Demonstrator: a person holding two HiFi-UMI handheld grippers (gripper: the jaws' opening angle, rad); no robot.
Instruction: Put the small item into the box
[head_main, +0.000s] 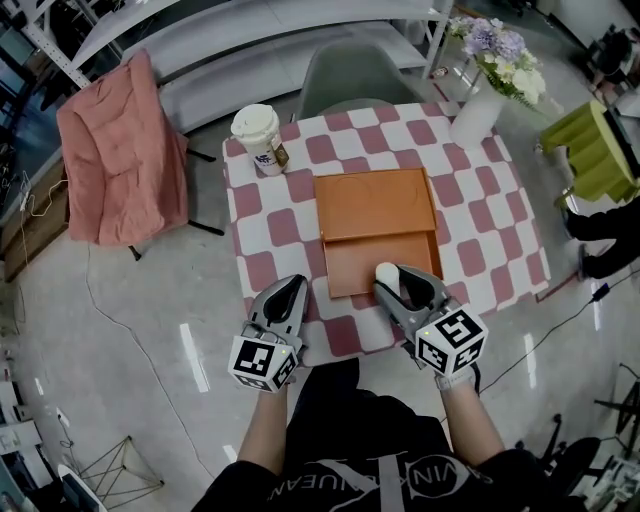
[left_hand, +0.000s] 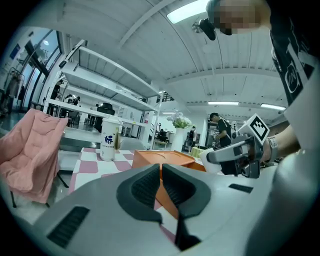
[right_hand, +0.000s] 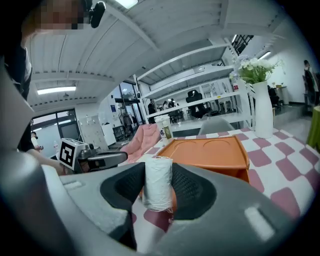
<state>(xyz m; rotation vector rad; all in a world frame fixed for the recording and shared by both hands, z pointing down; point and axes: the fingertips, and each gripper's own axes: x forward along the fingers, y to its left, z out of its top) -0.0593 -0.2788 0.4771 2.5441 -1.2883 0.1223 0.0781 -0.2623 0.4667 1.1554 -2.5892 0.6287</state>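
**Item 1. Small white cylindrical roll (right_hand: 158, 183), apparently wound thread or soft fibre.**
- Location: held upright between the jaws of the right gripper (head_main: 392, 276). In the head view it sits at the near edge of the box, over the open section.
- Handling, as judged: light, soft and slightly compressible, not fragile. The wound surface should grip well on the ribbed pads. A loose strand seems to hang at its lower end and could snag on the rim.
- Best hold: across the round sides at mid-height, as it is held now.

**Item 2. Orange rectangular box (head_main: 352, 266), rigid, plastic-looking.**
- Location: middle of the table, on the red-and-white checked cloth (head_main: 480, 200).
- The near section is open and looks empty. The far section lies under a flat orange panel (head_main: 372, 203), probably the lid slid back.

**Item 3. Right gripper.**
- The jaws are parted only by the width of the roll and are clamped on it from both sides.

**Item 4. Left gripper (head_main: 291, 289).**
- Location: at the near table edge, just left of the box.
- The pads are pressed together with nothing between them.

**Item 5. Other items, well apart from the box.**
- White lidded paper cup (head_main: 258, 134), at the far left corner of the table.
- White vase of pale flowers (head_main: 478, 114), at the far right corner.
- Pink cushioned chair (head_main: 120, 150), off to the left.

**Status, as judged:** the roll has reached the box but is not yet released.
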